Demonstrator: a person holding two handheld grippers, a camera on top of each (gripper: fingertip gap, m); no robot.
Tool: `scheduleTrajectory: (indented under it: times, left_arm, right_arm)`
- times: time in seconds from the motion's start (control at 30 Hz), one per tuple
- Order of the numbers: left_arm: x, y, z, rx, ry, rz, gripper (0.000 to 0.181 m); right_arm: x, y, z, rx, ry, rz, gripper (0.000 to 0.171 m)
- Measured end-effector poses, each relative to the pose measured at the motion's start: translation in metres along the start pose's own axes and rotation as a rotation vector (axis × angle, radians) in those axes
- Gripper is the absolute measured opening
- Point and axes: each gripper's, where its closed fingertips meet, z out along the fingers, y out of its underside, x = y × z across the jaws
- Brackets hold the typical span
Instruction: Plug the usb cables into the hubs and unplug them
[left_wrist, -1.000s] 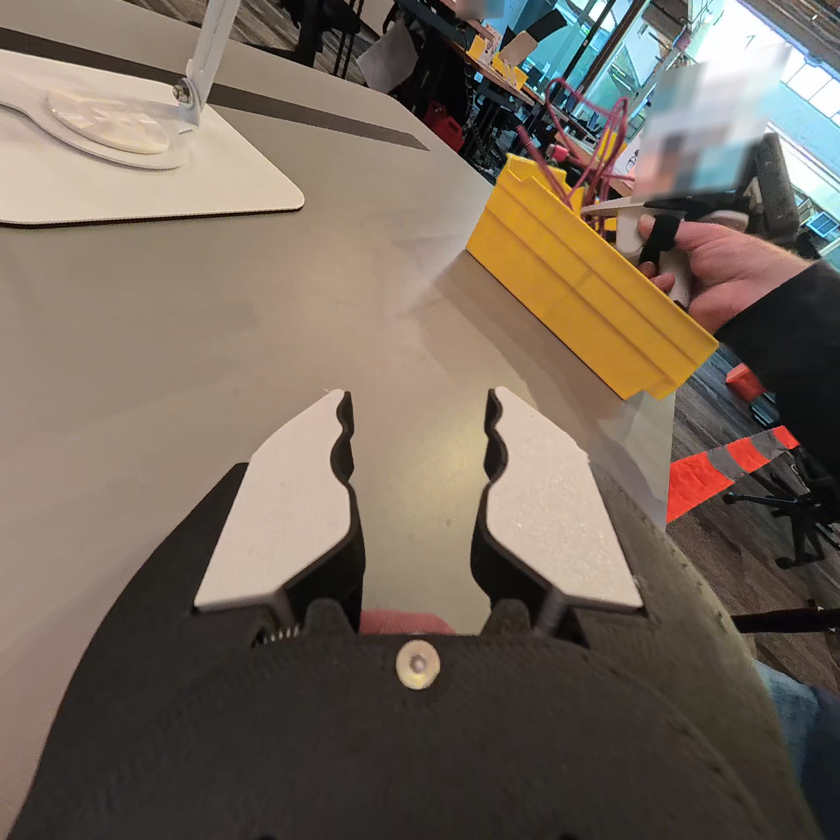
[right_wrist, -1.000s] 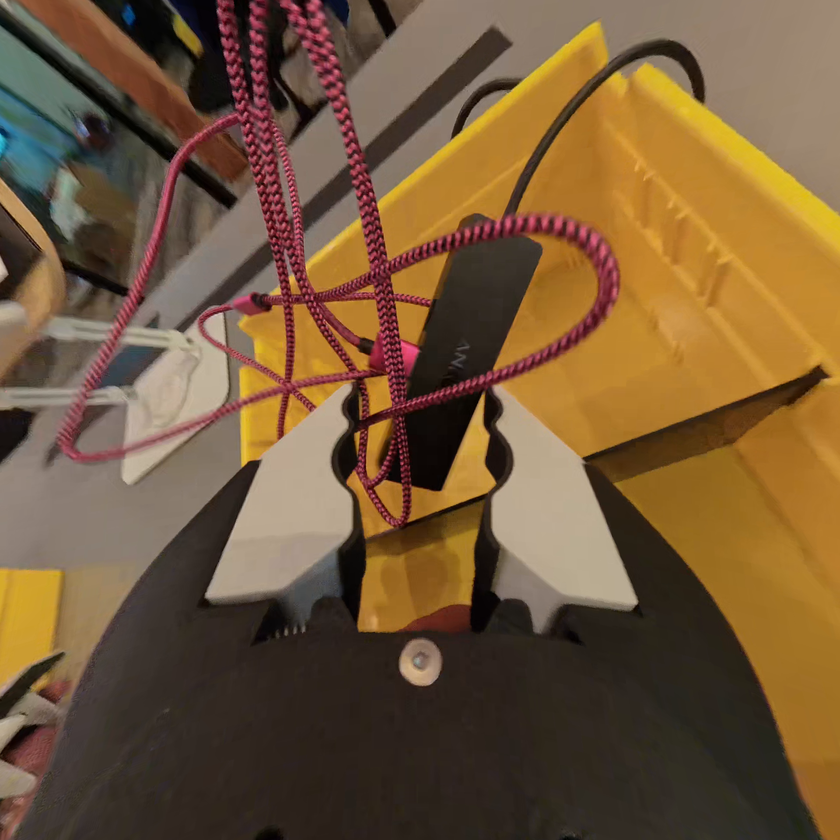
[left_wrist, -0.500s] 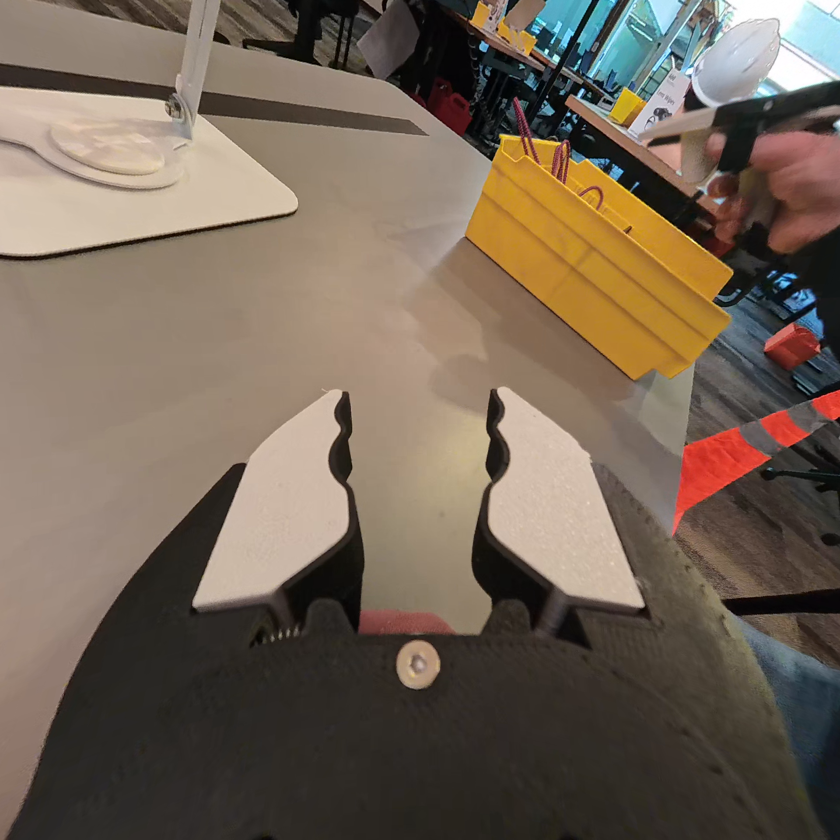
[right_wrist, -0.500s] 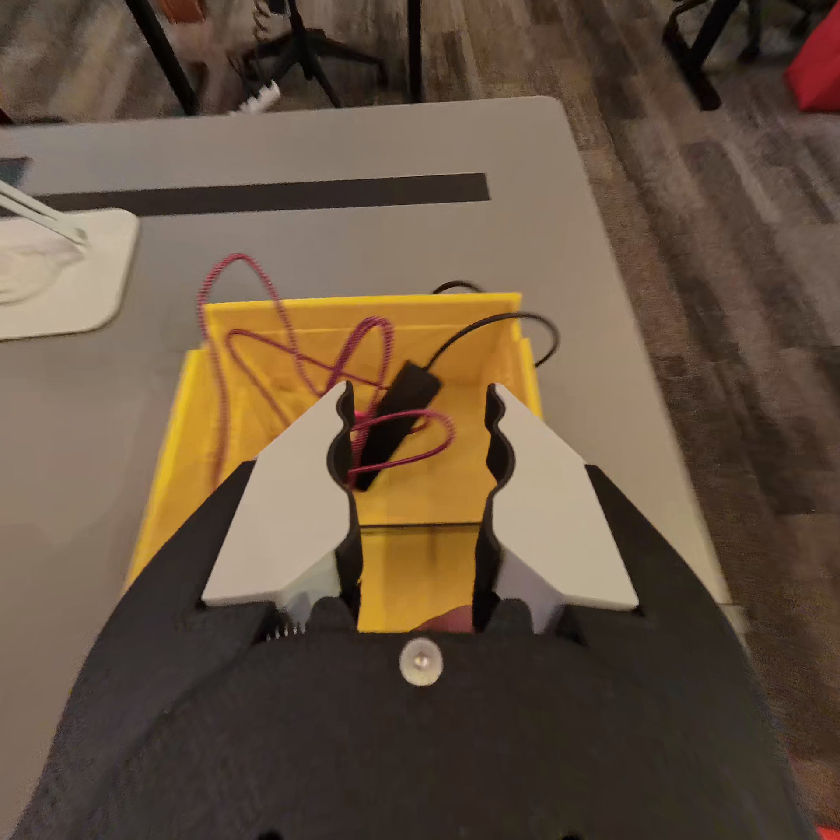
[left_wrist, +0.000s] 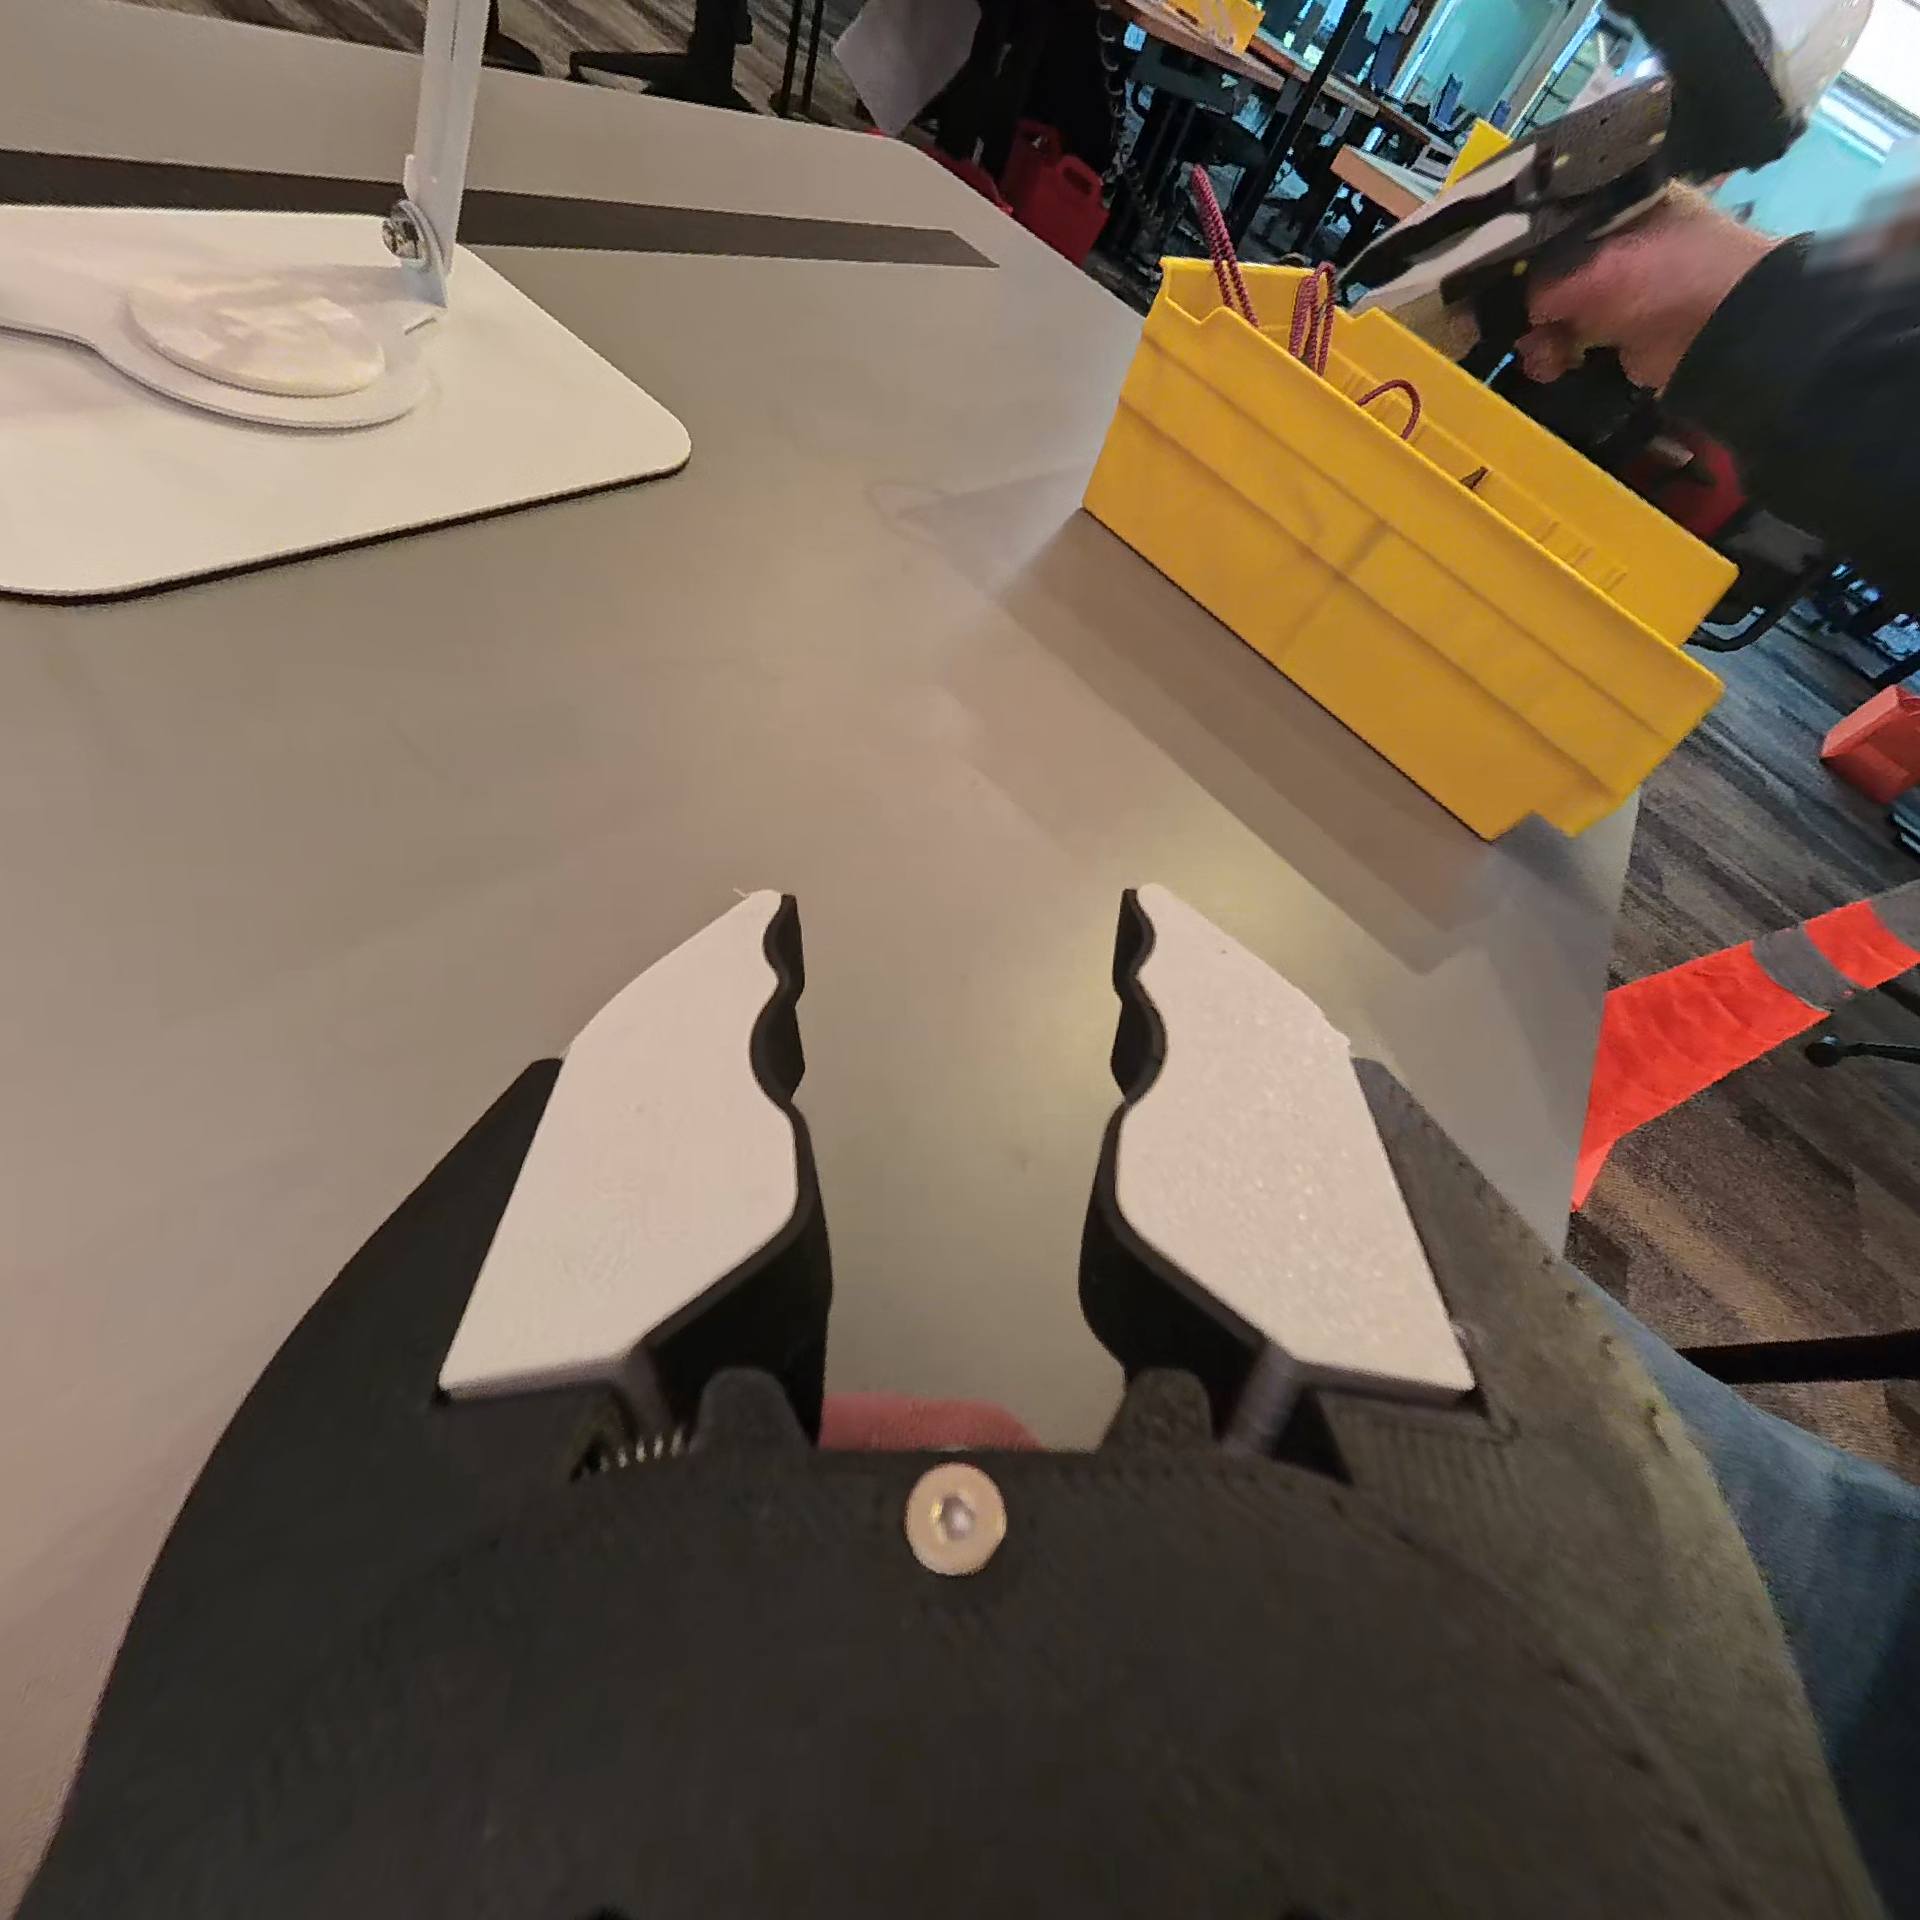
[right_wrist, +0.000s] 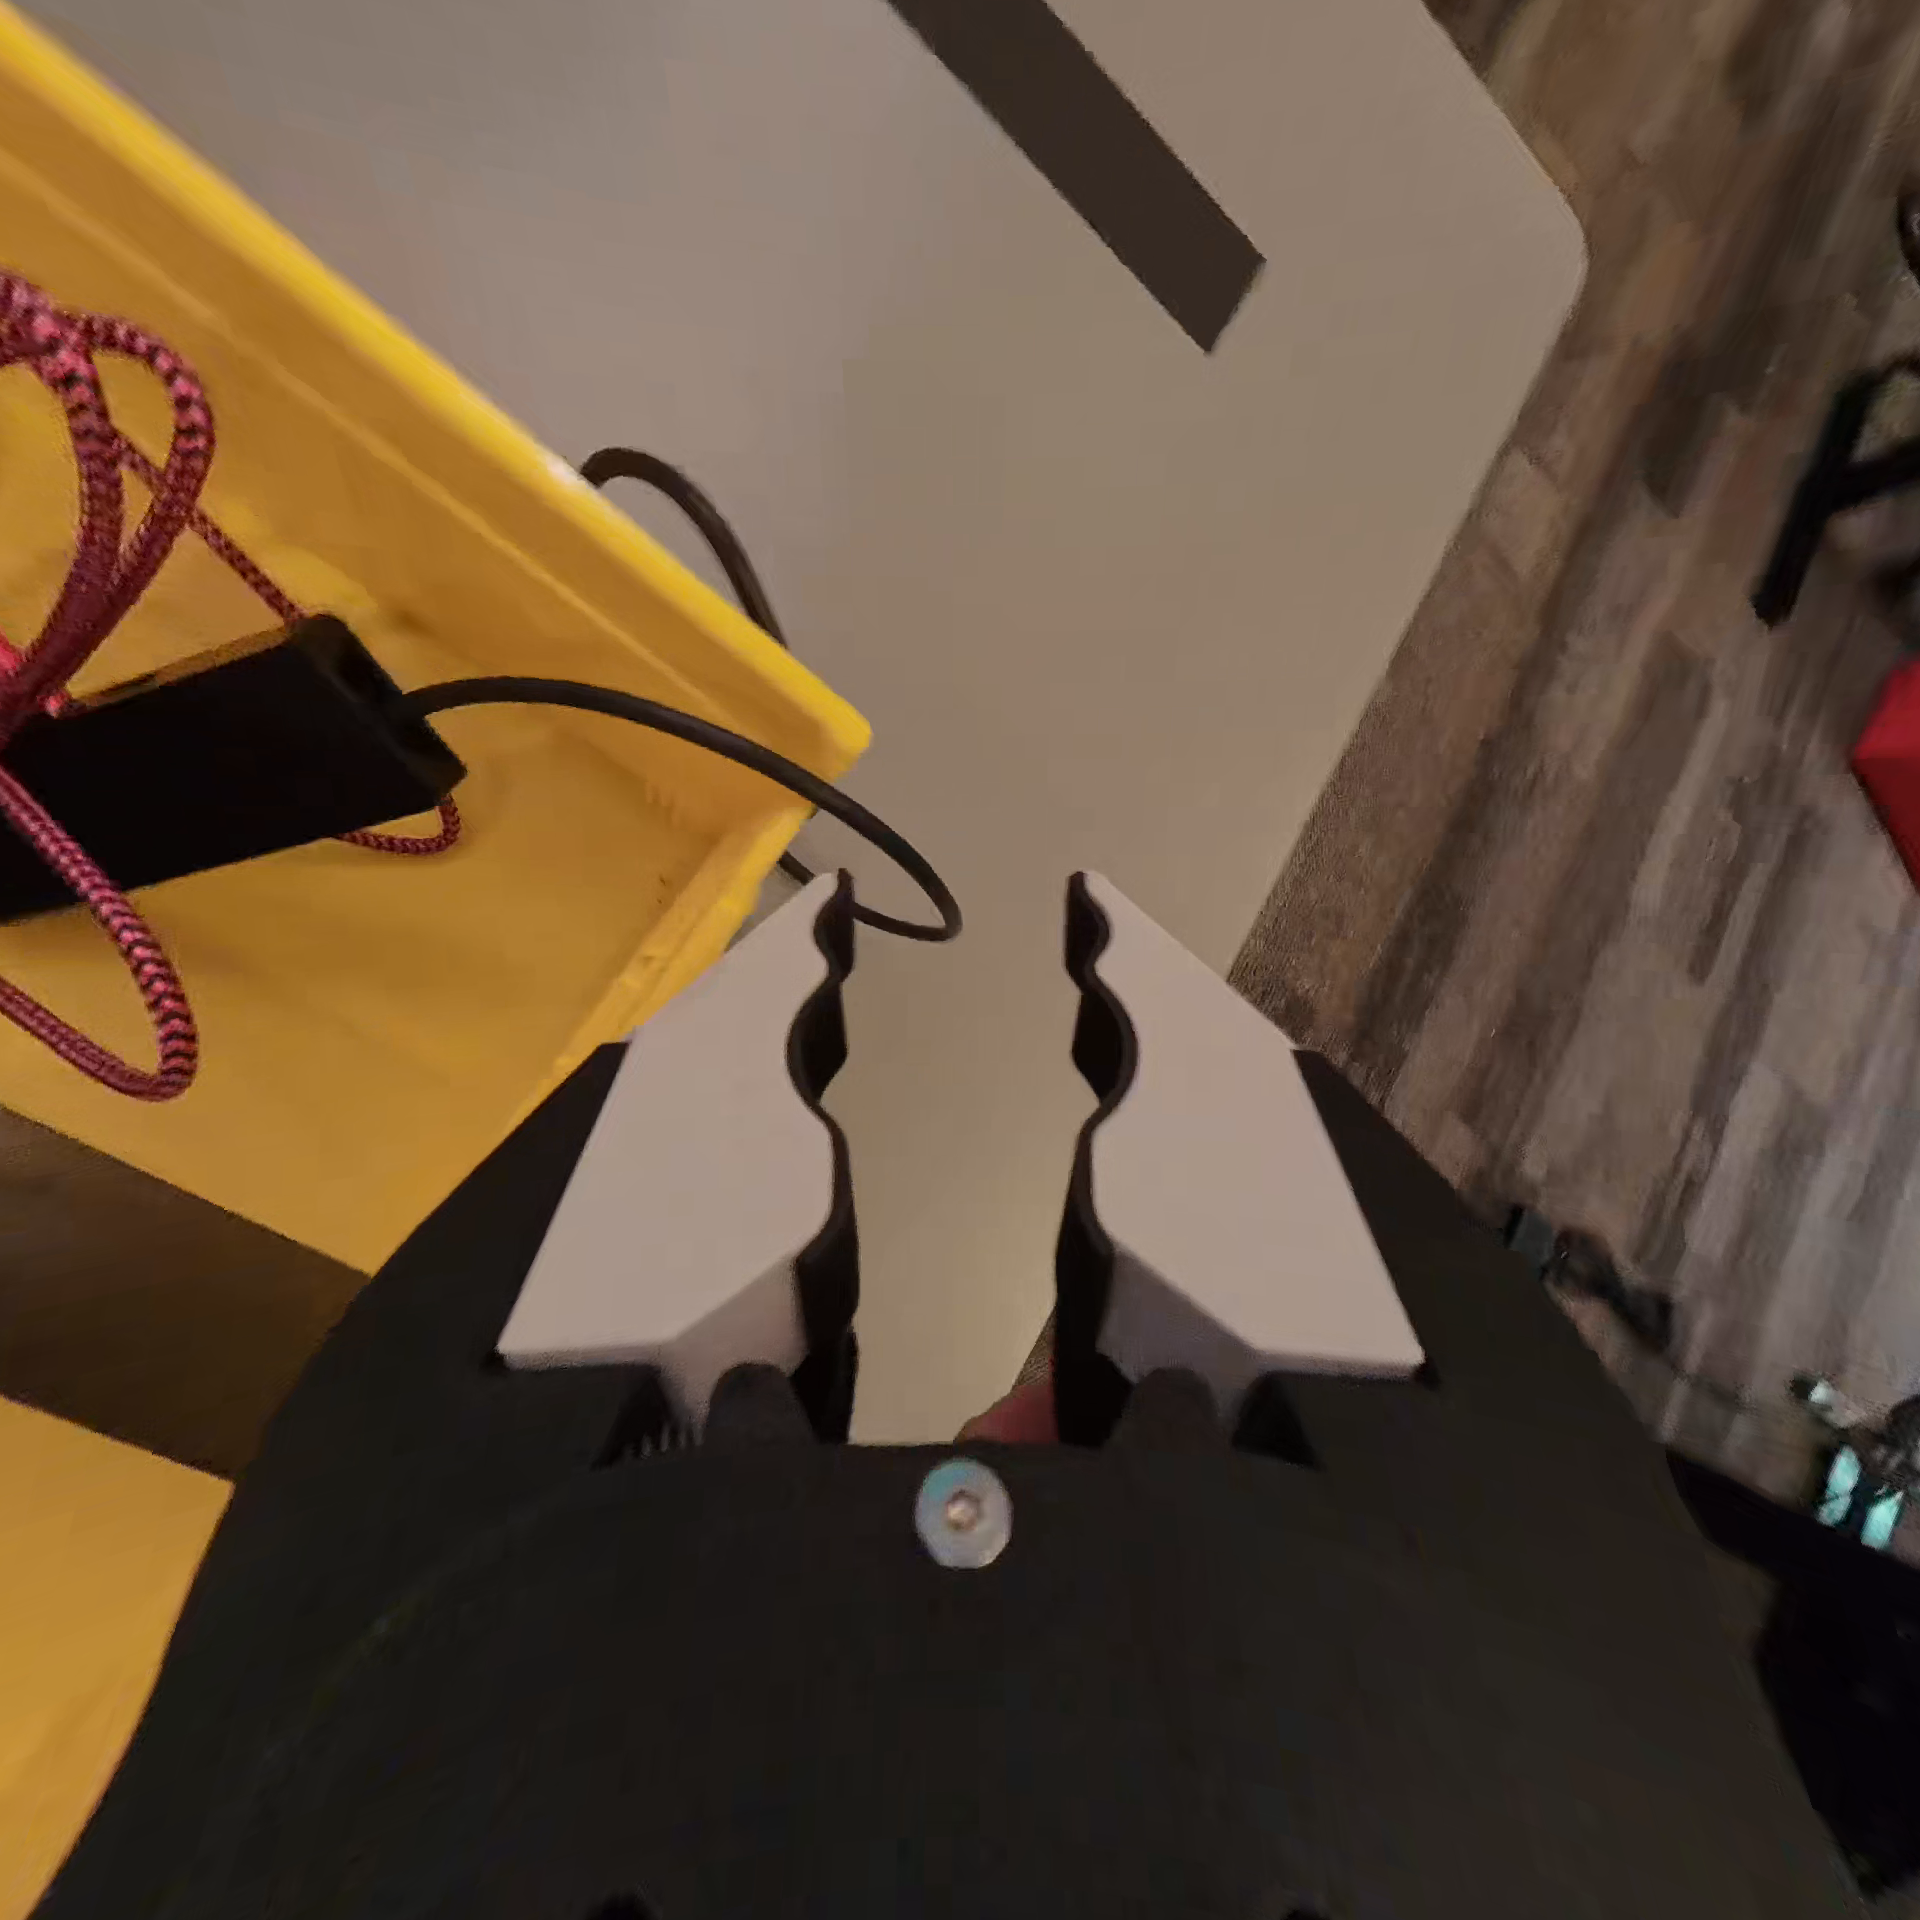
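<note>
One black hub (right_wrist: 208, 758) lies in the one yellow bin (right_wrist: 436, 582), with pink cable (right_wrist: 114, 436) looped around it and a thin black cord (right_wrist: 665, 727) hanging over the edge. I think the picking-up step is starting. Next, a gripper must reach in and grab the hub. The right gripper (right_wrist: 956, 914) is above the bin's corner, fingers apart, empty. The left gripper (left_wrist: 961, 914) is low over the table (left_wrist: 520, 779), fingers apart, empty.

The bin (right_wrist: 343, 997) is solid yellow. The hub (right_wrist: 208, 769) inside it is plain black, with a black cord (right_wrist: 665, 722). The braided cable (right_wrist: 156, 997) carries a pink-and-black woven pattern. The table (left_wrist: 520, 779) is matte grey, crossed by a dark stripe (right_wrist: 1081, 156). The mat (left_wrist: 312, 478) is white. Both the left gripper (left_wrist: 958, 914) and the right gripper (right_wrist: 954, 894) have white fingers on black bodies. The floor (right_wrist: 1621, 727) shows a brown-grey wood-plank pattern.
</note>
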Motion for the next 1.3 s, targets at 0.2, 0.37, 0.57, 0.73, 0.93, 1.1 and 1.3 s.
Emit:
scheduleTrajectory:
  times: [0.2, 0.37, 0.57, 0.73, 0.93, 1.1, 1.3]
  left_arm:
    - [0.000, 0.003, 0.012, -0.029, -0.004, 0.021, 0.057]
    - [0.000, 0.007, 0.014, -0.038, -0.015, 0.034, 0.057]
    - [-0.001, 0.009, 0.014, -0.037, -0.019, 0.032, 0.057]
    - [0.005, 0.011, 0.017, -0.033, -0.008, 0.033, 0.057]
    - [0.015, 0.012, 0.017, -0.039, -0.001, 0.059, 0.057]
    - [0.015, 0.015, 0.015, -0.042, -0.004, 0.063, 0.057]
    - [0.018, 0.019, 0.018, -0.055, 0.002, 0.066, 0.057]
  right_arm:
    - [-0.007, 0.006, 0.030, -0.022, -0.039, -0.073, 0.005]
    - [0.009, -0.008, 0.020, 0.052, 0.101, -0.092, 0.000]
    - [0.014, -0.065, -0.060, 0.152, 0.312, -0.176, 0.000]
    - [-0.050, -0.098, -0.088, 0.145, 0.295, -0.379, 0.000]
    - [-0.124, -0.094, -0.076, 0.044, 0.173, -0.502, 0.001]
    - [-0.154, -0.071, -0.062, -0.065, 0.033, -0.463, 0.000]
    - [-0.177, -0.043, -0.031, -0.246, -0.225, -0.378, 0.000]
